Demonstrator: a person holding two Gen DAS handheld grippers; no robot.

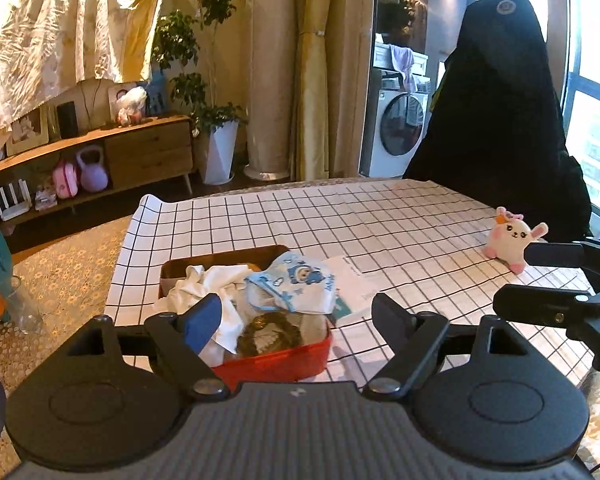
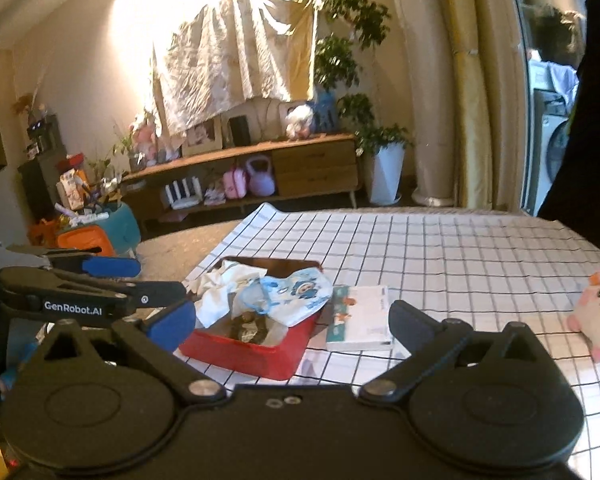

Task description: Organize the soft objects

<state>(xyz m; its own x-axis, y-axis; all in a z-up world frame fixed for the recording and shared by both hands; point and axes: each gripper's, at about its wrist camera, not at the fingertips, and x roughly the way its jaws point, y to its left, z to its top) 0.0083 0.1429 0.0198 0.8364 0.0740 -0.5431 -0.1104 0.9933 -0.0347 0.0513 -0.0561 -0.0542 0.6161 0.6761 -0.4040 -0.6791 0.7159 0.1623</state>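
Note:
A red box [image 1: 276,362] sits at the near left of the checked tablecloth [image 1: 400,224]. It holds a white cloth [image 1: 204,284], a blue-and-white printed cloth [image 1: 296,284] and a dark item beneath. A pink-and-white plush toy [image 1: 510,238] stands at the right. My left gripper [image 1: 296,316] is open and empty just above the box's near side. My right gripper [image 2: 292,320] is open and empty, over the box [image 2: 256,352] and a booklet [image 2: 360,316]; its fingers [image 1: 556,256] show close to the plush in the left wrist view. The plush [image 2: 596,316] is right of it.
A white booklet [image 1: 352,284] lies right of the box. A black-draped shape [image 1: 500,120] stands behind the table's far right. A wooden sideboard [image 1: 140,152], a potted plant [image 1: 216,80] and a washing machine [image 1: 400,128] lie beyond. A glass [image 1: 20,304] stands on the floor at left.

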